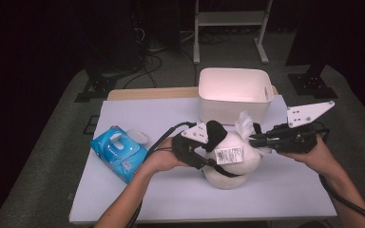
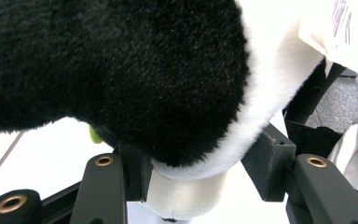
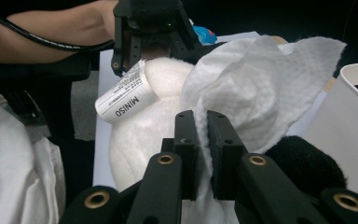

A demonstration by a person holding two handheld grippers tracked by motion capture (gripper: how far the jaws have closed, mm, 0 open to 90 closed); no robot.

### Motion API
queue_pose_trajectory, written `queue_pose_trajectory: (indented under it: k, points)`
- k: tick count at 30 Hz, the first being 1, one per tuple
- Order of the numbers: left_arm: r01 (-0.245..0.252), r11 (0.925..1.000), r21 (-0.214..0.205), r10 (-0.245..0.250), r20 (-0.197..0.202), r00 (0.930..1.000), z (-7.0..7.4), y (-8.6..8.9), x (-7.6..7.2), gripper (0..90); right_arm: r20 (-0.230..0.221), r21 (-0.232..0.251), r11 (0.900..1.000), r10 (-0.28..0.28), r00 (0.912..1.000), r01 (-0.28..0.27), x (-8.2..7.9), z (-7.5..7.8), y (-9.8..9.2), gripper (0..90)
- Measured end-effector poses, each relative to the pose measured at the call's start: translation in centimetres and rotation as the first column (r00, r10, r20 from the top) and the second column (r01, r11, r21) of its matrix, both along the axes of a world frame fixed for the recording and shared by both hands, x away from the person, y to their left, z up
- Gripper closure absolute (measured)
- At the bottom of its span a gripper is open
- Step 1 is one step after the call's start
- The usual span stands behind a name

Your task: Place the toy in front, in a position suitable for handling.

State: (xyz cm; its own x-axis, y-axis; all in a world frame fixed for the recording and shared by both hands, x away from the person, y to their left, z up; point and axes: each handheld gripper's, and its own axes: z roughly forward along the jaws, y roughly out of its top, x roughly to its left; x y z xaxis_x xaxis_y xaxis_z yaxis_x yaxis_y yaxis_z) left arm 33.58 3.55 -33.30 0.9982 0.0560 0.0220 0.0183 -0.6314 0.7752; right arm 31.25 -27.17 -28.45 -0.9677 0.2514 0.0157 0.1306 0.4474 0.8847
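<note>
A white-topped table (image 1: 123, 118) is standing on grey carpet (image 1: 43, 161), with a wooden edge strip (image 1: 147, 93) showing along its far edge. Beyond it, the legs of a white metal frame (image 1: 230, 28) are rising into darkness, and black cables (image 1: 147, 52) are trailing over the floor. Bright light is falling on the tabletop.

Both forearms come in from the near edge and angle toward the middle of the table. The left gripper (image 1: 208, 151) points right, its hand wrapped round the body, the jaws half apart and pressed on something between them. The right gripper (image 1: 255, 138) lies level, pointing left toward the other, its jaws nearly together, pinching something thin.
</note>
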Motion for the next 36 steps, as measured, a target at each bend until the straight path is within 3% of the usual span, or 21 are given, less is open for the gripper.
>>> queue_pose_trajectory:
  k: [11, 17, 24, 27, 36]
  points:
    - [-0.008, 0.9999, -0.015, 0.008, -0.021, 0.9997, 0.0, 0.7, 0.2, 48.6, 0.003, -0.043, 0.997, -0.064, 0.9979, 0.064, -0.2, 0.1, -2.0, 82.8]
    - [0.022, 0.9997, -0.006, -0.022, 0.008, 0.9997, 0.3, -0.1, -0.4, 49.5, 0.012, -0.04, 0.9941, -0.1, 0.9949, 0.1, 0.4, 0.1, -2.7, 82.9]
    - [0.036, 0.9993, -0.011, -0.036, 0.012, 0.9993, 0.3, -0.7, -0.5, 49.6, -0.005, -0.033, 0.9967, -0.074, 0.9972, 0.074, 1.1, 0.2, -1.5, 82.9]
    - [0.031, 0.9995, -0.003, -0.031, 0.02, 0.9993, 0.4, -0.8, -0.5, 49.7, 0.001, -0.052, 0.9971, -0.056, 0.9984, 0.056, 1.1, 0.2, -0.5, 82.9]
    - [0.012, 0.9997, -0.021, -0.012, 0.006, 0.9999, 0.3, 0.0, -0.4, 50.2, -0.02, -0.041, 0.9956, -0.085, 0.9962, 0.084, 0.4, 0.1, -2.8, 83.1]
